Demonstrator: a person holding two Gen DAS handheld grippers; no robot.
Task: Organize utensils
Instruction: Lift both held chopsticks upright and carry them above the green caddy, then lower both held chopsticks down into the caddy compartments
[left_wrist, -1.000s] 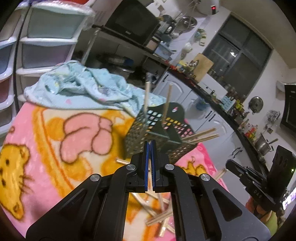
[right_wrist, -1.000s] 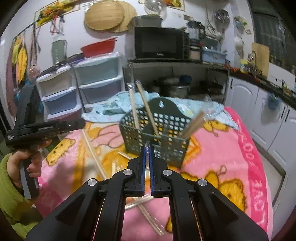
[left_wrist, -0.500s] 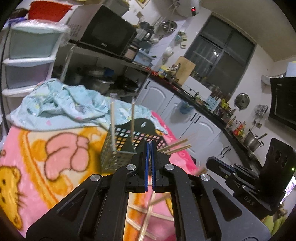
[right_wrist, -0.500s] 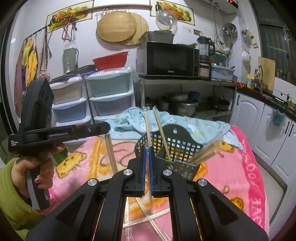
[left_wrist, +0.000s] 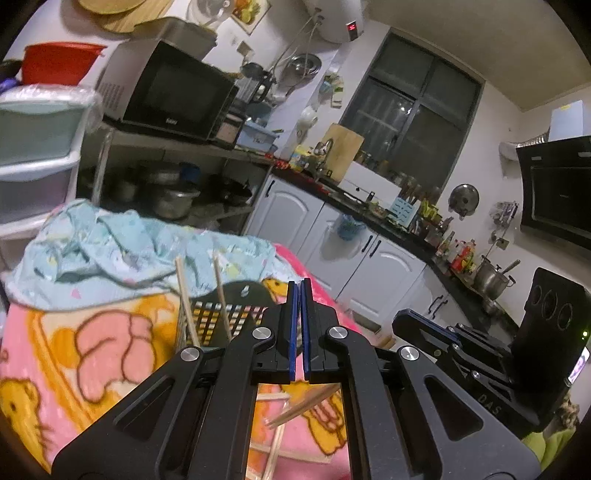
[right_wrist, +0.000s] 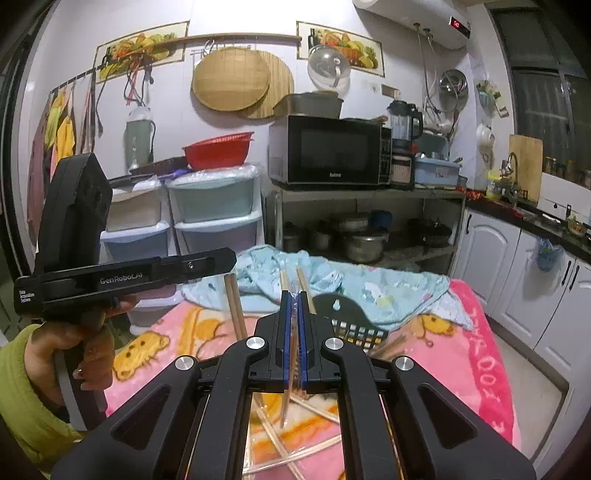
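Observation:
A dark green perforated utensil basket (left_wrist: 221, 314) (right_wrist: 354, 328) stands on the pink cartoon blanket (left_wrist: 92, 350) with chopsticks (left_wrist: 183, 291) upright in it. My right gripper (right_wrist: 293, 295) is shut on chopsticks in a clear wrapper (right_wrist: 287, 391), which hang down between its blue pads. My left gripper (left_wrist: 298, 291) is shut; in the right wrist view it (right_wrist: 231, 258) hovers at the left with a pair of chopsticks (right_wrist: 234, 306) hanging from its tip. The right gripper (left_wrist: 400, 323) shows at the right of the left wrist view. Loose chopsticks (right_wrist: 295, 454) lie crossed on the blanket below.
A crumpled light-blue cloth (right_wrist: 332, 280) lies behind the basket. Beyond it stand plastic drawers (right_wrist: 214, 210), a shelf of pots with a microwave (right_wrist: 328, 147) on top, and white cabinets (right_wrist: 517, 266) at the right. A hand in a green sleeve (right_wrist: 22, 387) holds the left gripper.
Both grippers have risen, so the basket and blanket sit lower in each view. The chopsticks in each gripper came up off the blanket. Both stayed shut.

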